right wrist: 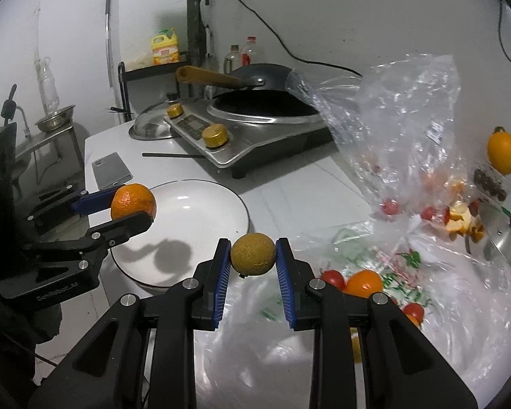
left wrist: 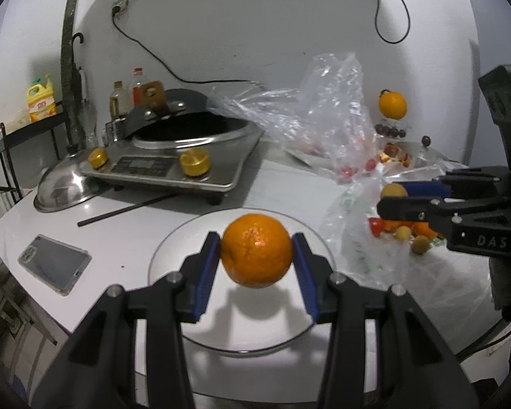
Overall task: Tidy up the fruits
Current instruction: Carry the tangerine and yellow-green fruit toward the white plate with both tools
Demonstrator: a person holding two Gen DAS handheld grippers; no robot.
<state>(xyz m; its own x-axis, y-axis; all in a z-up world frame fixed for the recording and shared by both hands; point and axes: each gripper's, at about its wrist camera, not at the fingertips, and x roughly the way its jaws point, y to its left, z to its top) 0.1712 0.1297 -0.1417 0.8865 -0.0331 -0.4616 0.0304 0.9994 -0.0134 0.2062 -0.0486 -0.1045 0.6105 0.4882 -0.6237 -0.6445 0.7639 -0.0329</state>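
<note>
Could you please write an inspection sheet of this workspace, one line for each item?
Surface: white counter, bearing an empty white plate.
Job's things: orange held above the plate; small brownish fruit held; loose fruits on plastic bags.
Clutter: phone, induction cooker with wok, pot lid, chopstick.
Grippers: left claw shut on the orange; right claw shut on the small fruit.
Cables: black cord from wall socket.
Surroundings: detergent bottle on rack.

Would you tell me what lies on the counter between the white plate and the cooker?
A black chopstick lies there; otherwise that stretch between the plate and the cooker is bare, seen in the right wrist view.
</note>
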